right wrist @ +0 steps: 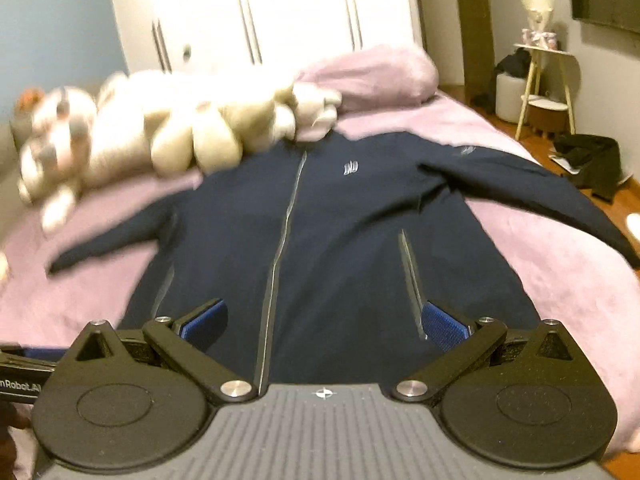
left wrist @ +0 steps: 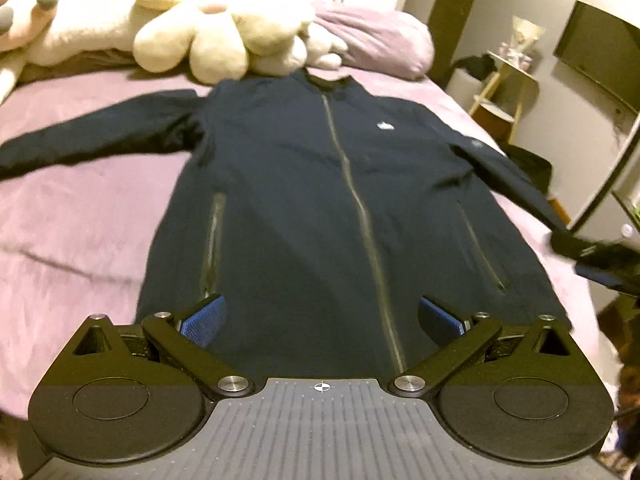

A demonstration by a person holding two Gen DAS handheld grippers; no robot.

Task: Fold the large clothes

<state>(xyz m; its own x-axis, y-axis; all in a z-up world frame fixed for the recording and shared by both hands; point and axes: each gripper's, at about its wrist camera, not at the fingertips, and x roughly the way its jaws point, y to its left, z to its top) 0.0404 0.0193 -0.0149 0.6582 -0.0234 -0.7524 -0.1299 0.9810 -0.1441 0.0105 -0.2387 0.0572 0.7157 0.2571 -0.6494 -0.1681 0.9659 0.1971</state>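
Note:
A dark navy zip jacket lies face up and spread flat on a pink bed, collar toward the far end, both sleeves stretched out to the sides. In the right wrist view the same jacket fills the middle, its hem nearest me. My left gripper hangs open above the hem, blue pads wide apart, nothing between them. My right gripper is open too, over the hem near the zip. The other gripper shows at the right edge of the left wrist view.
Cream plush toys and a pink pillow lie at the head of the bed, touching the jacket's collar. White wardrobe doors stand behind. A small side table, dark clothes on the floor and a wall screen are on the right.

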